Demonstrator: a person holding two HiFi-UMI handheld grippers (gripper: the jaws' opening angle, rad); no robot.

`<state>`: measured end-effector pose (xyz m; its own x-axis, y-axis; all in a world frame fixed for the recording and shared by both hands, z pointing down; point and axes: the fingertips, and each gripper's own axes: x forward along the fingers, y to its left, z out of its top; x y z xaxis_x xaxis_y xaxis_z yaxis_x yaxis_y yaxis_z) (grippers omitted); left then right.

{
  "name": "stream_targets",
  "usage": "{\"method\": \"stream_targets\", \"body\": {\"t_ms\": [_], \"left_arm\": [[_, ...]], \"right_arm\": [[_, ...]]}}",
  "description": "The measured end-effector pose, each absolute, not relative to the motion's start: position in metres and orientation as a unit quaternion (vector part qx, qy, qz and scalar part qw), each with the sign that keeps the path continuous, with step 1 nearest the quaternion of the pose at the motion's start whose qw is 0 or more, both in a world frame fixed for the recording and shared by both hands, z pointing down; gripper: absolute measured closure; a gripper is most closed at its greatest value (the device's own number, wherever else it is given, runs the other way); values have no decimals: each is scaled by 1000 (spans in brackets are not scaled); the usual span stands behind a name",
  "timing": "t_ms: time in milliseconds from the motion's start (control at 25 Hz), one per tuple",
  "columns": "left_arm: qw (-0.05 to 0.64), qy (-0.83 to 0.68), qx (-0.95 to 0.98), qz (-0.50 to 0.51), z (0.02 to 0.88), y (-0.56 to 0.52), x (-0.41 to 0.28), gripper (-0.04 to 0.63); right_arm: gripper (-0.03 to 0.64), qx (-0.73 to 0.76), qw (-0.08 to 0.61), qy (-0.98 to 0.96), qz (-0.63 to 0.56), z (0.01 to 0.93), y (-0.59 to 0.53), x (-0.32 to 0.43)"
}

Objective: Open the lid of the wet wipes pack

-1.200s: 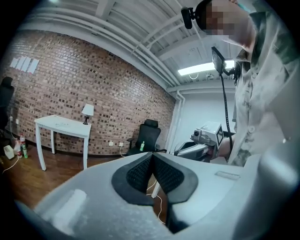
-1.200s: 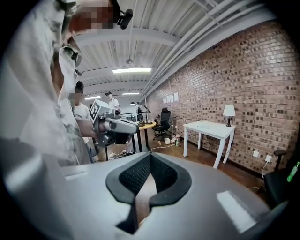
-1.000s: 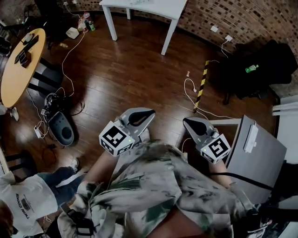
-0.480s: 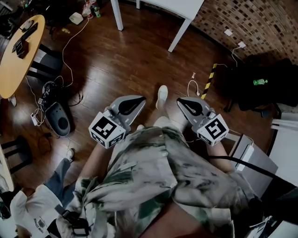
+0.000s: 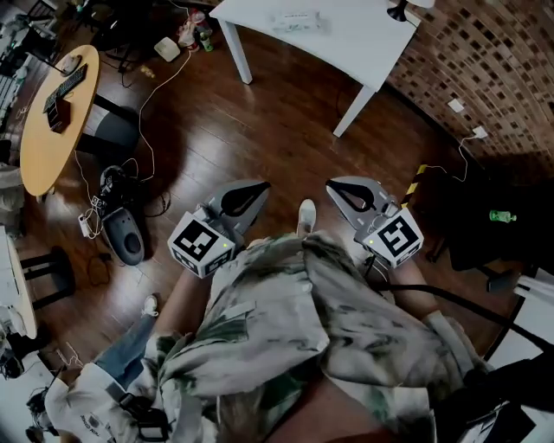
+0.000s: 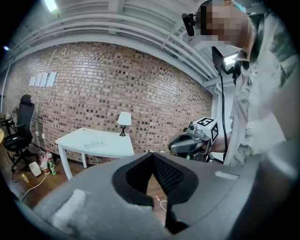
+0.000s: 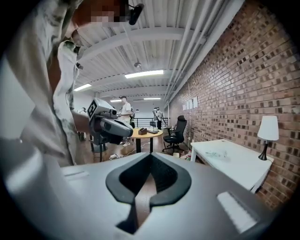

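Observation:
The wet wipes pack [image 5: 297, 19] lies flat on a white table [image 5: 363, 39] far ahead across the wooden floor. It shows small in the left gripper view [image 6: 93, 144] and the right gripper view [image 7: 215, 153]. I hold both grippers at waist height, well away from the table. My left gripper [image 5: 248, 195] is shut with nothing between its jaws. So is my right gripper [image 5: 347, 192]. Each gripper shows in the other's view: the right gripper [image 6: 193, 143], the left gripper [image 7: 110, 126]. The pack's lid is too small to make out.
A round wooden table [image 5: 48, 130] stands at the left, with cables and a grey device [image 5: 126, 237] on the floor beside it. A lamp [image 6: 124, 120] stands on the white table. A brick wall runs at the right, and a seated person [image 5: 95, 398] is at the lower left.
The head view has swung up and forward: the white table with the pack has come into view at the top. Both grippers stay shut at the waist, side by side.

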<state>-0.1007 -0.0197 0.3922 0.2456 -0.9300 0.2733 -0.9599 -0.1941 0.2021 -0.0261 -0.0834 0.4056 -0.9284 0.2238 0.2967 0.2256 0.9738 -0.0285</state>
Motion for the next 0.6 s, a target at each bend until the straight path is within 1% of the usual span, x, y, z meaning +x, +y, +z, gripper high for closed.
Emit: {"method": "stream_targets", "body": {"t_ms": [200,440,600], "left_arm": [[175,-615,767,54,396,-92,-117,594],[189,-612,765,64,407,-134,-155,594],[182,-606,772,55,415,-164,-185,594]], "right_arm": [[609,-126,152,-980,-11,415,-160,-51],[609,-126,156,-980,5,430,-199,-92],[609,-123,160,-979,7,439,-223,-117]]}}
